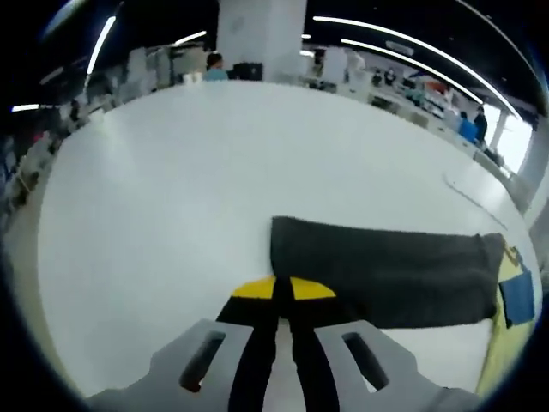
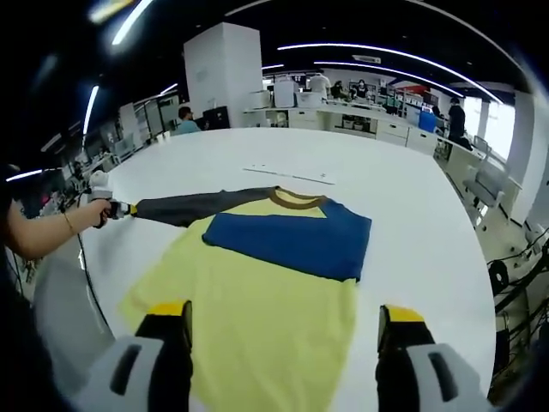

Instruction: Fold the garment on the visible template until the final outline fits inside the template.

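Note:
A T-shirt with a yellow body, a blue chest panel, a brown collar and a dark grey sleeve lies flat on the white table. The sleeve is stretched straight out to the side. My left gripper is shut on the sleeve's cuff corner; in the right gripper view that left gripper is held by a person's hand at the sleeve's end. My right gripper stands open just above the yellow lower part, with nothing between its jaws.
A thin line mark runs on the table beyond the collar, also visible as a line mark past the sleeve. A white pillar and work benches with people stand behind the table. The table's right edge is near.

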Motion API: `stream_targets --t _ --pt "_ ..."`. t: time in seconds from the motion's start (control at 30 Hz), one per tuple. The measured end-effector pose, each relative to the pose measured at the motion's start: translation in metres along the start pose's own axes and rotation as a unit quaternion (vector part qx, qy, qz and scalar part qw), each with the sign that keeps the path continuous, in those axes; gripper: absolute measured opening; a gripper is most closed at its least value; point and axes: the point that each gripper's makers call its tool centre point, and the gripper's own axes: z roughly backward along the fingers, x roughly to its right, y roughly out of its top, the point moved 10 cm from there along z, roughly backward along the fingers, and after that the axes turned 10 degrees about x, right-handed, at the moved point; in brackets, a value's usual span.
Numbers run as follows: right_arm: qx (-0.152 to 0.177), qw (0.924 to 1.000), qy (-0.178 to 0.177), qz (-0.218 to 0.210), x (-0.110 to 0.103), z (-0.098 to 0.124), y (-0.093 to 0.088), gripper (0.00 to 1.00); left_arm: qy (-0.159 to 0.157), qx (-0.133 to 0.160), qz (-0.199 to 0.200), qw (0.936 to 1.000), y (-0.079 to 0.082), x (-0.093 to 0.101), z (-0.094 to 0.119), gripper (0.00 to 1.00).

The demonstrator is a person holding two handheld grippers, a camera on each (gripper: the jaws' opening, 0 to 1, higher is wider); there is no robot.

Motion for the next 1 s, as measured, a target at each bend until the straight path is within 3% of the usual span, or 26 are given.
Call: stream_targets --t 0.1,0.23,0.7,1.0 --pt "-0.001 1.0000 -0.001 -0.004 -0.001 0.000 -0.001 0.87 -0.018 -0.005 0.035 0.9992 -0.002 0.004 -0.002 0.00" --pt "0.002 1.0000 0.006 -0.002 -0.006 0.000 -0.002 0.88 -0.020 0.002 -0.018 0.9996 0.003 0.007 0.003 0.00" --pt "0.017 0.9997 0.013 0.008 -0.005 0.005 0.001 0.91 -0.062 0.060 -0.028 0.9959 0.039 0.037 0.021 0.00" --pt "0.027 0.9992 0.025 0.012 -0.009 0.005 0.005 0.91 -0.120 0.074 -0.046 0.9889 0.053 0.079 0.037 0.00"
